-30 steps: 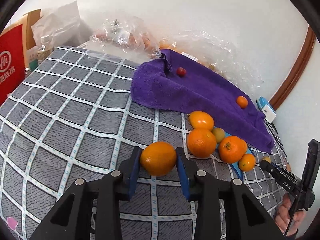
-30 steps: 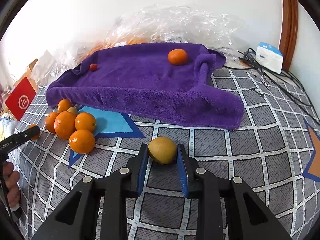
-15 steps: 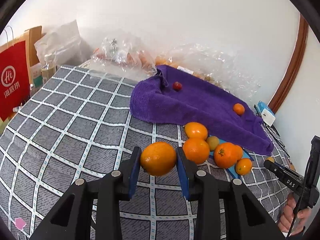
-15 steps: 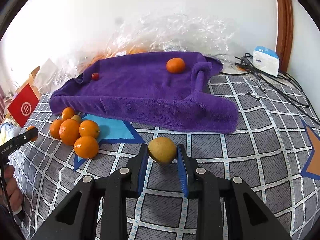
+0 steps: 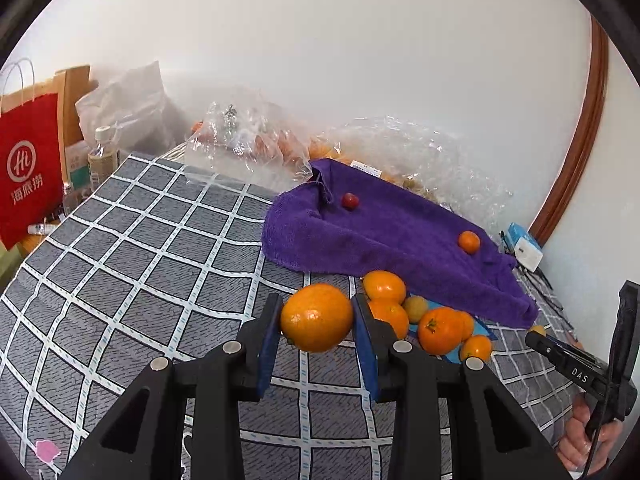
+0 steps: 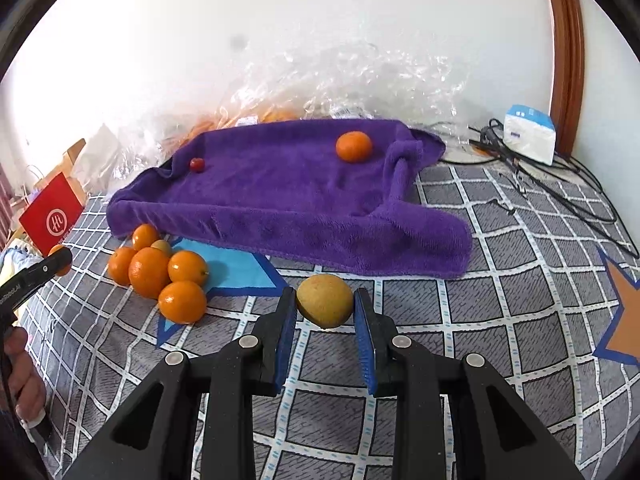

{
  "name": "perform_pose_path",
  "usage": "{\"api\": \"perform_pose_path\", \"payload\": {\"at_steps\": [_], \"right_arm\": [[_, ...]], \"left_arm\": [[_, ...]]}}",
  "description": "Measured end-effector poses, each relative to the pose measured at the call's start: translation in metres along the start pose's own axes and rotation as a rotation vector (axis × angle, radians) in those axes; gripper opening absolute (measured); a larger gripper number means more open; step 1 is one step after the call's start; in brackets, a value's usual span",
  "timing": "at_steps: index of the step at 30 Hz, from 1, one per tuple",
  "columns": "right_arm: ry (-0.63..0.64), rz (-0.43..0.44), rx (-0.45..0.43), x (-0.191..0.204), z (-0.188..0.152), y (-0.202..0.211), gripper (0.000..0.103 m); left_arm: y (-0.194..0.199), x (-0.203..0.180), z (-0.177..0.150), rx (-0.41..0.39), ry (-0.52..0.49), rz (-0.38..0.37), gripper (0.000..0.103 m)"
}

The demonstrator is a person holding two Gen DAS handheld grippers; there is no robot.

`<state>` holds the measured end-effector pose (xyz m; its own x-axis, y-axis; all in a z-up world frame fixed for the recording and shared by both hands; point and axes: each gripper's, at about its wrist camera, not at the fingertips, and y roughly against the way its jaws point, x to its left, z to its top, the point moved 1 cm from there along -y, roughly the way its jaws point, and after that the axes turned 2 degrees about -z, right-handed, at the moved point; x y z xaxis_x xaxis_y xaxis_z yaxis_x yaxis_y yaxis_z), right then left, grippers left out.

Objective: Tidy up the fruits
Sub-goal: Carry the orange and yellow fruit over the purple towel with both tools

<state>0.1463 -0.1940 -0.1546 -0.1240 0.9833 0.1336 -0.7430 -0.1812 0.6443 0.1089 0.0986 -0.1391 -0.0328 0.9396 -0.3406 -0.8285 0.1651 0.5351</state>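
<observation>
A red bag [image 5: 28, 176] is seen at the far left edge of the checked cloth [image 5: 132, 264]. The left gripper [image 5: 317, 322] is clamped on an orange [image 5: 317, 317], which is held clear of the cloth with both blue pads pressed to its sides. Just right of it, a heap of oranges [image 5: 434, 328] is lying on the cloth beside the near edge of a purple towel [image 5: 384, 232]. On the towel, a small red fruit [image 5: 350, 201] and a small orange [image 5: 469, 242] are set well apart. The right gripper [image 6: 325, 308] is closed on a yellow fruit [image 6: 325, 301], in front of the towel. A white box [image 6: 529, 134] is placed at the far right.
</observation>
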Motion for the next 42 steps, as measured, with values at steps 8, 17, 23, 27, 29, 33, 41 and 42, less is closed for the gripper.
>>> {"api": "perform_pose_path", "payload": {"at_steps": [8,17,23,27,29,33,41,42], "right_arm": [[0.021,0.009,-0.086,0.009,0.031,0.044,0.029],[-0.039,0.017,-0.153,0.004,0.08,0.069,0.029],[-0.043,-0.006,-0.164,0.001,0.107,0.069,0.029],[-0.05,-0.002,-0.163,0.0,0.121,0.068,0.029],[-0.042,-0.014,-0.161,0.002,0.13,0.065,0.029],[-0.043,-0.017,-0.157,0.002,0.143,0.056,0.029],[-0.05,-0.009,-0.125,-0.001,0.16,0.024,0.029],[-0.047,-0.01,-0.12,-0.001,0.162,0.019,0.029]], "left_arm": [[0.021,-0.001,0.028,-0.03,0.023,-0.013,0.033],[0.047,-0.026,0.085,-0.085,-0.049,-0.006,0.033],[0.047,-0.042,0.111,-0.104,-0.052,-0.026,0.033],[0.044,-0.051,0.125,-0.108,-0.057,-0.032,0.033],[0.041,-0.054,0.132,-0.109,-0.057,-0.038,0.033],[0.026,-0.059,0.144,-0.103,-0.045,-0.037,0.033],[-0.015,-0.068,0.16,-0.071,-0.045,-0.045,0.033],[-0.019,-0.068,0.161,-0.065,-0.044,-0.043,0.033]]}}
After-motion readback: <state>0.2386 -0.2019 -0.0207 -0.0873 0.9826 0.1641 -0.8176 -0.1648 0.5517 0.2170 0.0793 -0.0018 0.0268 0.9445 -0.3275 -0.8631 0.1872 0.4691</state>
